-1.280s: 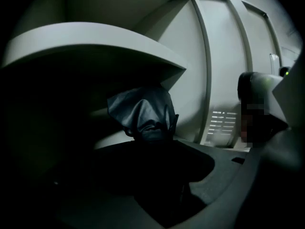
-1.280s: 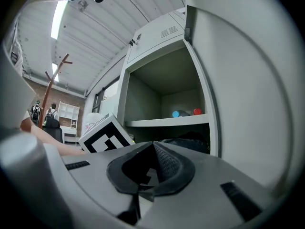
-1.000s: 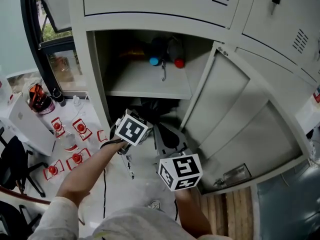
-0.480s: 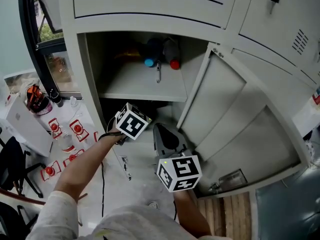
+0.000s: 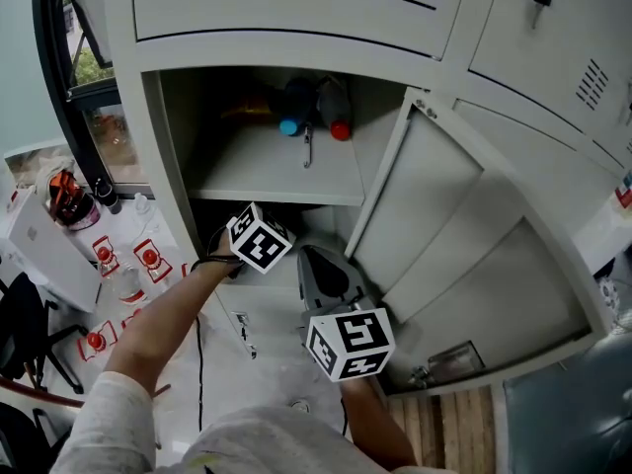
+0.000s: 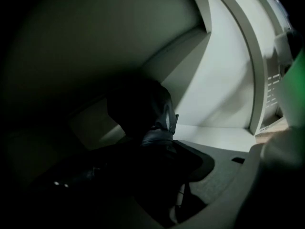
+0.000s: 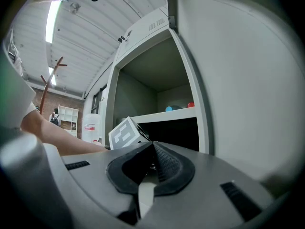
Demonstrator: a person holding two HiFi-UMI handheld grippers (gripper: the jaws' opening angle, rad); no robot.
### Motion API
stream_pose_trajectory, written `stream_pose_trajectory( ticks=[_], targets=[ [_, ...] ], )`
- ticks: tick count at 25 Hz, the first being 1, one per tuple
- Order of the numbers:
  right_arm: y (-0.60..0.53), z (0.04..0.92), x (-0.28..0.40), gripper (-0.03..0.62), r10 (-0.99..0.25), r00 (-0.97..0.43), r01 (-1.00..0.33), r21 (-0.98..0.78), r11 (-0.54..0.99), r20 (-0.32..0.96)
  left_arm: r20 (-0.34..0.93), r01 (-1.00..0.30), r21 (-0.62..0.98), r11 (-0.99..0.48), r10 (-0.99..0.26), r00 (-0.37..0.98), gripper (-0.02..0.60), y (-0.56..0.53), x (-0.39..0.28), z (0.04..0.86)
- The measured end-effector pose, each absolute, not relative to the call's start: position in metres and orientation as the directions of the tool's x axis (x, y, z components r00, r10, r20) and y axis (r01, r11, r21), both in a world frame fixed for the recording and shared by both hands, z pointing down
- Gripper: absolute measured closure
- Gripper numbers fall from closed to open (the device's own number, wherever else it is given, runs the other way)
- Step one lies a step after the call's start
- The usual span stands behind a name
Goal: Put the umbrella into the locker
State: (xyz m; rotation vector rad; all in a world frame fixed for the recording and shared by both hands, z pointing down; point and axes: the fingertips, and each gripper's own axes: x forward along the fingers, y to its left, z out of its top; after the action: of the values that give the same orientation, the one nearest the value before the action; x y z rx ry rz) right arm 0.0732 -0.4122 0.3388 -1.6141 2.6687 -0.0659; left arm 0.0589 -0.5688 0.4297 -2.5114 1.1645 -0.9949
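Note:
The grey locker [image 5: 158, 166] stands open, its door [image 5: 464, 245] swung out to the right. My left gripper [image 5: 269, 217] reaches into the dark lower compartment under the shelf [image 5: 267, 171]. In the left gripper view a dark folded umbrella [image 6: 155, 120] sticks out from between the jaws of the left gripper [image 6: 157, 151], which look closed on it; the gloom hides the pads. My right gripper [image 5: 318, 265] hovers just outside the opening, pointing level at it. Its jaws are shut with nothing in them, as the right gripper [image 7: 152, 147] shows in its own view.
Two dark rolled things, one with a blue end [image 5: 289, 126] and one with a red end [image 5: 340, 129], lie on the upper shelf. Red-capped bottles [image 5: 148, 257], a white box [image 5: 39, 240] and a black chair [image 5: 20, 314] crowd the floor at the left.
My left gripper has slid further in toward the lower compartment and rolled a little. The right gripper has stayed where it was.

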Motion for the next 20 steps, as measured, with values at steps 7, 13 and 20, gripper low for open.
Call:
stream_pose_trajectory(
  ticks=[7, 13, 20],
  targets=[
    [-0.409, 0.344, 0.076, 0.591, -0.887, -0.462, -0.886, -0.054, 0.461, 0.014, 0.544, -0.56, -0.48, -0.676, -0.729, 0.414, 0.33, -0.577, 0.057, 0.45],
    [-0.411, 0.347, 0.074, 0.591, -0.881, -0.473, -0.88, -0.053, 0.471, 0.022, 0.577, -0.503, -0.537, -0.677, -0.73, 0.366, 0.33, -0.578, 0.053, 0.465],
    [-0.414, 0.348, 0.073, 0.591, -0.88, -0.474, -0.879, -0.057, 0.473, 0.022, 0.614, -0.469, -0.54, -0.699, -0.708, 0.349, 0.33, -0.579, 0.052, 0.473]
  ],
)
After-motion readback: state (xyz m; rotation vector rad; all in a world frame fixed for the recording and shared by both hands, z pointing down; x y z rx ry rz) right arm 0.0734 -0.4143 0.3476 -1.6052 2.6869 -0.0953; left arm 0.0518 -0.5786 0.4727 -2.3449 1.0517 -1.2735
